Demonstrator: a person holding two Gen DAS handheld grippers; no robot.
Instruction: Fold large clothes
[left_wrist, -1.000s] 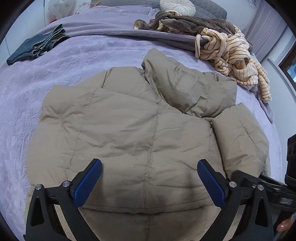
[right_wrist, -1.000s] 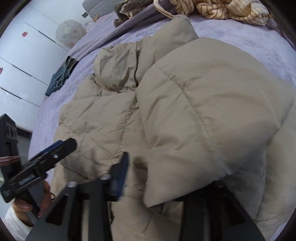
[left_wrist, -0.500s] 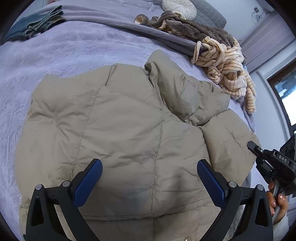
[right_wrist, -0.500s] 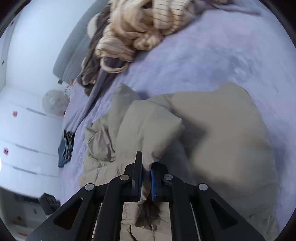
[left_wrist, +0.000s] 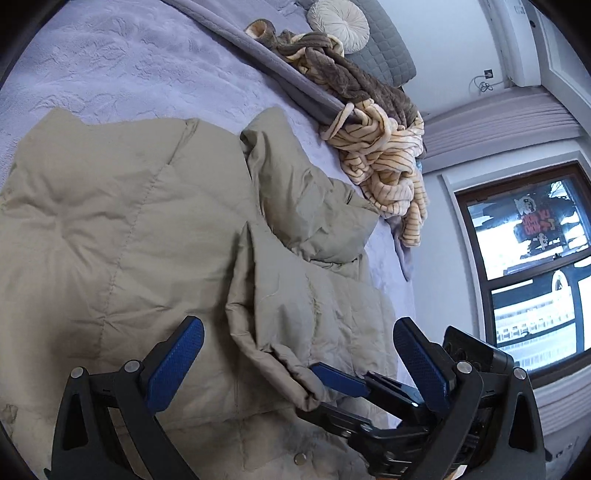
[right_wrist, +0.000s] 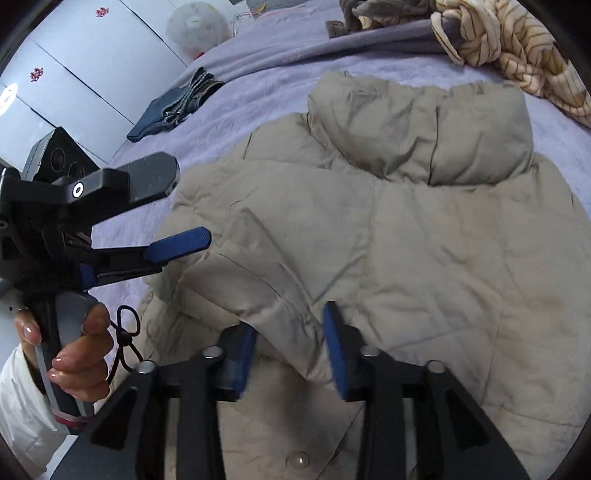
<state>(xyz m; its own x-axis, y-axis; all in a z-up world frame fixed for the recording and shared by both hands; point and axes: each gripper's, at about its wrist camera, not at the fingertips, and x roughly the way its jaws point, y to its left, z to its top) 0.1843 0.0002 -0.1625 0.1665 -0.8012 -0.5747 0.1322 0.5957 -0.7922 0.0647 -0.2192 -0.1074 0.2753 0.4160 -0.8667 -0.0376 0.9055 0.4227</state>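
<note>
Between the blue pads of the right gripper lies the cuff end of a folded-over sleeve of the beige puffer jacket; the jaws stand at a moderate gap around the fabric, and the right wrist view does not show whether the pads press it. From the left wrist view the same right gripper enters from the lower right, one blue finger lying against the sleeve edge, so a firm hold cannot be told. The left gripper is spread wide, its pads apart on either side of the jacket hem and touching nothing visible. In the right wrist view the left gripper sits to the left of the jacket, held by a hand with a white cuff. Ahead of both grippers the jacket lies flat on the lilac bed, collar farthest away. A snap button shows at the near hem. Beyond the collar and to the right lies a striped cream blanket with a brown blanket behind it. Folded dark jeans rest far left on the bed. A window stands to the right of the left gripper.
</note>
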